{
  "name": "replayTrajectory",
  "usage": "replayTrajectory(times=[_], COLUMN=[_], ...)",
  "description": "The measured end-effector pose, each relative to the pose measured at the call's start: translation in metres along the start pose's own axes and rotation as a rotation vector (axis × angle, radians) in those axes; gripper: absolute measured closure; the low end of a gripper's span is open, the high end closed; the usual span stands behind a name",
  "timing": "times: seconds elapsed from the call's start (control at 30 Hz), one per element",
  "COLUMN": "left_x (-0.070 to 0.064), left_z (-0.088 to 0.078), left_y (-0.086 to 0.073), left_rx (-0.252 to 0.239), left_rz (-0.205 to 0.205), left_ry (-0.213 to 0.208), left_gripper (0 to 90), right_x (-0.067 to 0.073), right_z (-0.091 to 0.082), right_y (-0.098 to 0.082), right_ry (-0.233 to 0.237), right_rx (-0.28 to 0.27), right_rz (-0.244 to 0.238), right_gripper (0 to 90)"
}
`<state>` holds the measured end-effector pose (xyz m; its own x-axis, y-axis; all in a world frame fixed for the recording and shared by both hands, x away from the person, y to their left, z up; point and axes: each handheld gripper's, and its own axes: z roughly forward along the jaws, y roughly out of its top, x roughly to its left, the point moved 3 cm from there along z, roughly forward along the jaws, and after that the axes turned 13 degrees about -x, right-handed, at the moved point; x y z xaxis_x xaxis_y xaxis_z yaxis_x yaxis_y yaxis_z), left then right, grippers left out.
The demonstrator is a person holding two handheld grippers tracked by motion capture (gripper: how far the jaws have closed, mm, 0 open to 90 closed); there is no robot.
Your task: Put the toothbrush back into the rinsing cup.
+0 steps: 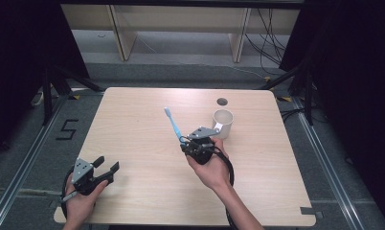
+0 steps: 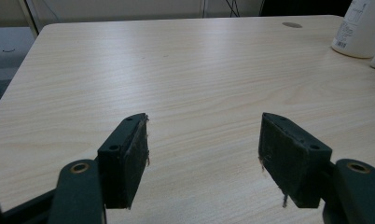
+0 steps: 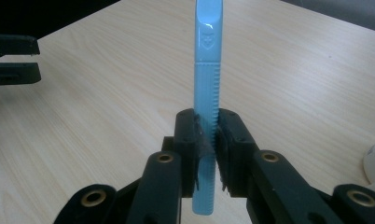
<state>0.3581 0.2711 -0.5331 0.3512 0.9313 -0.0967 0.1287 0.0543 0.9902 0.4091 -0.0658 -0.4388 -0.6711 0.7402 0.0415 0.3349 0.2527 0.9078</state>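
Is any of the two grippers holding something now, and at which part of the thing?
The right gripper holds the blue toothbrush by the lower part of its handle. The left gripper holds nothing; its jaws are open.

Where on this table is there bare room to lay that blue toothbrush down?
The widest free patch is the bare wood between the left gripper and the right gripper, running up to the table's far left corner. The near right corner is bare too. It is crowded by the white cup, close to the held toothbrush.
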Motion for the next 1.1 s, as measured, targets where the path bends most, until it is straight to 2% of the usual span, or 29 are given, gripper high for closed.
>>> replayTrajectory(times=[0.03,0.07,0.1,0.13,0.2,0.23,0.37,0.4,0.43,0.47,0.53,0.57,0.73,0.9,0.93,1.0,1.1], left_x=[0.0,0.0,0.0,0.0,0.0,0.0,0.0,0.0,0.0,0.0,0.0,0.0,0.0,0.0,0.0,0.0,0.0], left_z=[0.0,0.0,0.0,0.0,0.0,0.0,0.001,0.0,0.0,0.0,0.0,0.0,0.0,0.0,0.001,0.0,0.0], left_y=[0.0,0.0,0.0,0.0,0.0,0.0,0.0,0.0,0.0,0.0,0.0,0.0,0.0,0.0,0.0,0.0,0.0], left_rx=[-0.001,0.0,0.0,0.001,0.0,0.0,-0.008,0.001,0.003,0.002,0.002,0.002,0.002,0.004,0.0,0.002,0.001], left_rz=[0.0,0.001,0.001,0.001,0.001,0.001,0.0,0.002,0.002,0.001,0.001,0.001,0.001,0.002,0.002,0.001,0.001], left_ry=[0.0,0.0,0.0,0.0,0.0,0.001,-0.005,-0.001,0.001,0.001,0.001,0.001,0.001,0.001,0.0,0.001,0.001], left_gripper=[32.7,32.6,32.6,32.7,32.7,32.7,32.7,32.7,32.7,32.7,32.7,32.7,32.7,32.7,32.7,32.7,32.7], right_x=[0.0,0.0,0.0,-0.001,-0.002,-0.001,-0.002,-0.004,-0.004,-0.003,-0.003,-0.005,-0.006,-0.009,-0.011,-0.011,-0.012], right_z=[0.0,0.0,0.0,-0.001,-0.002,-0.004,-0.005,-0.004,-0.004,-0.005,-0.006,-0.006,-0.008,-0.011,-0.013,-0.014,-0.016], right_y=[0.0,0.0,0.001,0.001,0.002,0.003,0.004,0.005,0.005,0.005,0.005,0.006,0.006,0.008,0.008,0.009,0.009], right_ry=[0.0,-0.006,0.008,-0.007,-0.014,-0.02,-0.028,-0.021,-0.021,-0.027,-0.032,-0.028,-0.042,-0.049,-0.065,-0.063,-0.067], right_rx=[-0.006,-0.026,-0.03,-0.037,-0.048,-0.06,-0.074,-0.094,-0.094,-0.09,-0.104,-0.113,-0.15,-0.181,-0.184,-0.205,-0.226], right_rz=[-0.004,0.015,0.022,-0.003,-0.007,0.021,0.025,-0.001,-0.001,0.019,0.027,0.003,0.017,0.007,-0.009,0.009,0.0], right_gripper=[79.3,79.3,79.3,79.3,79.3,79.3,79.3,79.3,79.3,79.3,79.3,79.3,79.3,79.4,79.4,79.3,79.3])
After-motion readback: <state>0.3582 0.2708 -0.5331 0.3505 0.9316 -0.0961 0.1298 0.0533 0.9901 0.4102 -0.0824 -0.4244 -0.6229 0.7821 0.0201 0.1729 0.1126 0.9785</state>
